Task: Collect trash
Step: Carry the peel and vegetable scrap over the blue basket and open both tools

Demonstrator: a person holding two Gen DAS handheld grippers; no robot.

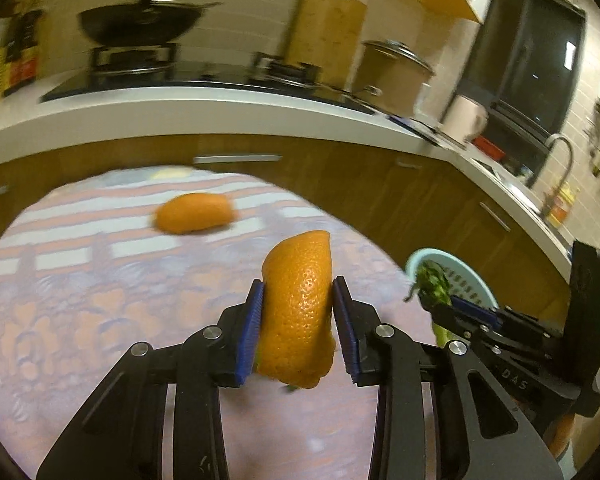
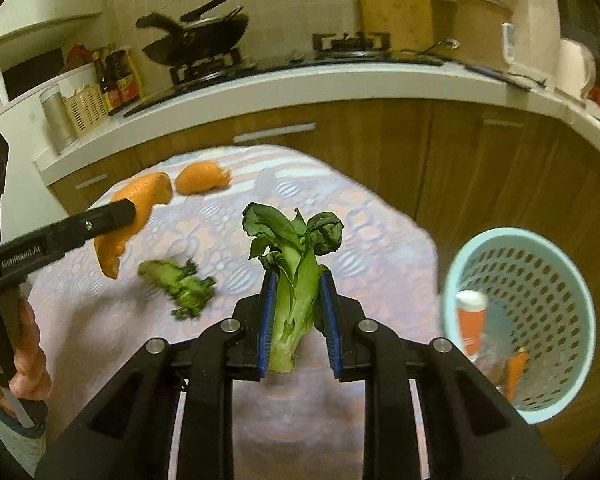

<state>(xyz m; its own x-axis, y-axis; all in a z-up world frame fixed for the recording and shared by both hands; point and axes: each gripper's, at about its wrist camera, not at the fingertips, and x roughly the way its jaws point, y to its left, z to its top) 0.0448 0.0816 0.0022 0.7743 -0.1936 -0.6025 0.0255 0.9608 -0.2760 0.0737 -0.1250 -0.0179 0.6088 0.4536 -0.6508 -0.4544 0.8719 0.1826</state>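
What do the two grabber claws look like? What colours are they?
Both are black plastic claws with silver round bolts and ridged blue pads inside the fingers. The left gripper has white "GenRobot.AI" lettering on its side. The right gripper has a small green light on its body. A bare hand holds the left one's handle.

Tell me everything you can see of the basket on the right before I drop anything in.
The basket is pale turquoise plastic, round, with walls pierced by rows of small holes. It stands beside the patterned table, lower than its top, its open mouth facing the camera. Inside lie an orange-and-white cup-like item and an orange scrap; other contents are too blurred to name. Neither gripper touches it. In the left wrist view only its rim shows.
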